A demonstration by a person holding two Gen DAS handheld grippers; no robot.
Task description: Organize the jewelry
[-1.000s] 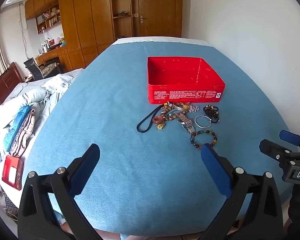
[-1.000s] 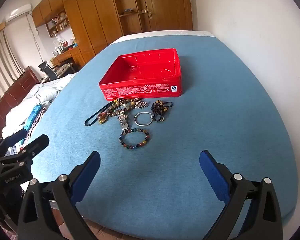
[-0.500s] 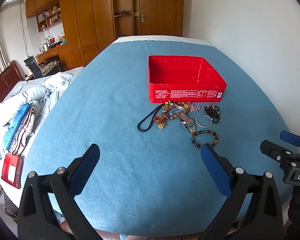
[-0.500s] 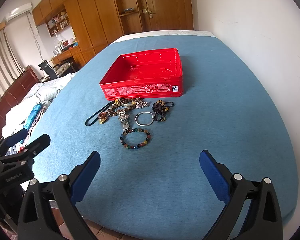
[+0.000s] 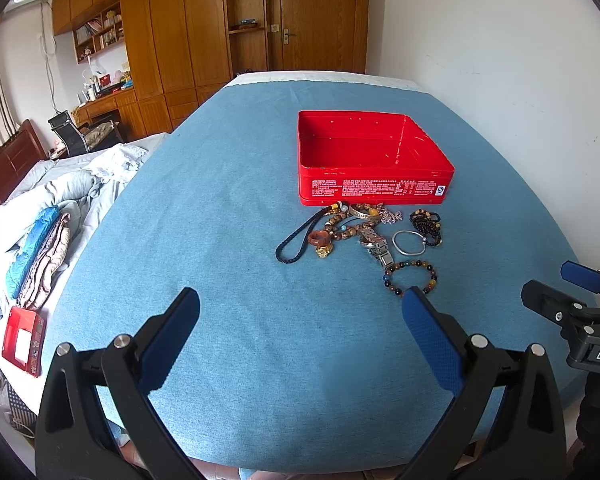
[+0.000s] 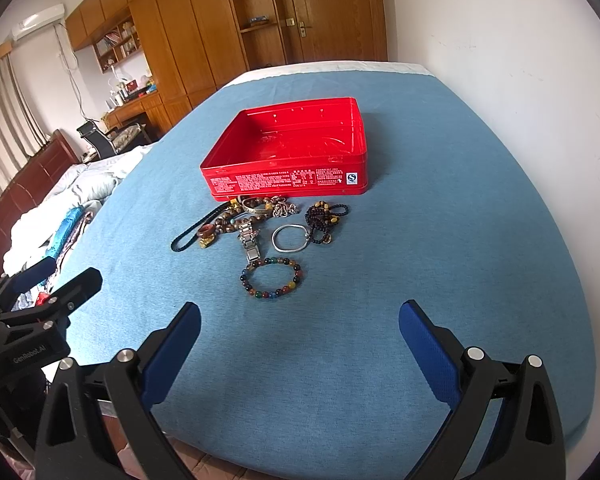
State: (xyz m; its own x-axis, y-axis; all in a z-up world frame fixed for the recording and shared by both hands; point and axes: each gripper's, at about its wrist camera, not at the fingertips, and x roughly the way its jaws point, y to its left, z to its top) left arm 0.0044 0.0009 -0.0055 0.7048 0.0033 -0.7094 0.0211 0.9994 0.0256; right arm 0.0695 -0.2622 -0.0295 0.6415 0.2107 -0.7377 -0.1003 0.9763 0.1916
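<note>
An open red tin [image 5: 374, 158] [image 6: 292, 160] stands on the blue cloth, with nothing inside that I can see. Just in front of it lies a heap of jewelry: a multicoloured bead bracelet [image 5: 410, 278] [image 6: 271, 278], a silver bangle [image 5: 409, 242] [image 6: 290, 238], a metal watch [image 5: 378, 246] [image 6: 250, 240], dark bead strands [image 5: 426, 222] [image 6: 324, 218] and a black cord [image 5: 298, 236] [image 6: 192, 230]. My left gripper [image 5: 300, 312] is open and empty, short of the heap. My right gripper [image 6: 300, 316] is open and empty, just short of the bead bracelet.
The blue-covered table [image 5: 220, 240] ends at its near edge under both grippers. A white wall [image 5: 500, 60] runs along the right. A bed with piled bedding [image 5: 52, 208] and a red box [image 5: 22, 340] lie to the left. Wooden wardrobes [image 5: 180, 32] stand behind.
Both grippers have crept slightly forward toward the jewelry; the tin and heap sit a little nearer in view. Nothing has been grasped.
</note>
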